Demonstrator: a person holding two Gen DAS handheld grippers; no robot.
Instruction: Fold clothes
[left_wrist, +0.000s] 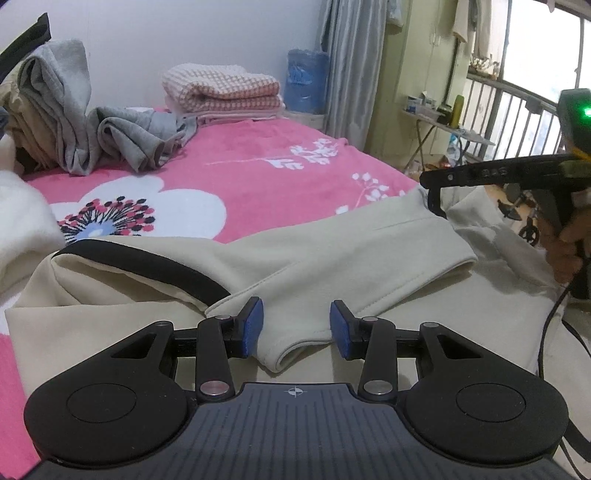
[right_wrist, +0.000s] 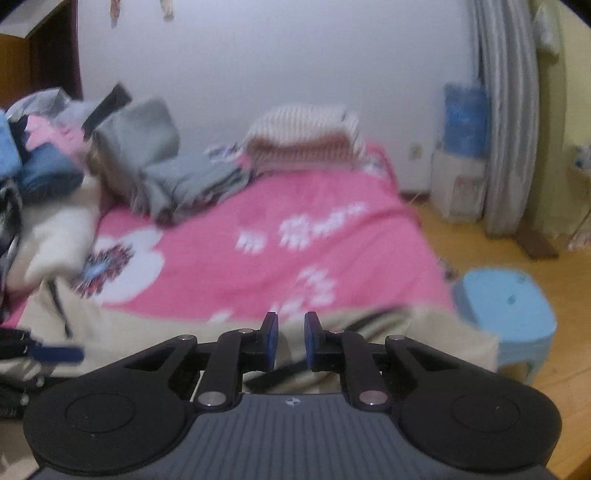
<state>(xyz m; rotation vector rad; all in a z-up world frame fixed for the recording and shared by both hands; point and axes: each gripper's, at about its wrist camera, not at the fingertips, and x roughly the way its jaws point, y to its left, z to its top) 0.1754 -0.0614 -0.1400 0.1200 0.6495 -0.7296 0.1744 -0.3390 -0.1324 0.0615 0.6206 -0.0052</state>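
A cream garment (left_wrist: 332, 258) with a black-trimmed edge lies spread across the near edge of the bed (left_wrist: 258, 184), over the pink flowered blanket. One sleeve is laid across the body of the garment; its long axis runs from the upper right down toward the lower centre of the left wrist view, and its cuff (left_wrist: 295, 354) ends directly between the blue pads of the left tongs (left_wrist: 296, 328). Those tongs stand wide apart, holding nothing, with the cuff just below and ahead of them. The right tongs (right_wrist: 290, 341) are narrowed but not closed, a gap shows between the pads, and nothing is seen gripped. The right wrist view is blurred; the cream fabric lies beneath and ahead of them there. In the left wrist view the right-hand unit is seen near the garment's right shoulder area, held by a hand (left_wrist: 565, 247); whether it touches the cloth cannot be told. The left tongs are judged the nearer to the cuff, the right to the far end of the sleeve. A sleeve lying over the body suits a fold in hand, though how far along cannot be settled. A grey garment (left_wrist: 74, 122) lies crumpled and a checked blanket (left_wrist: 221, 92) lies folded at the far end of the bed.
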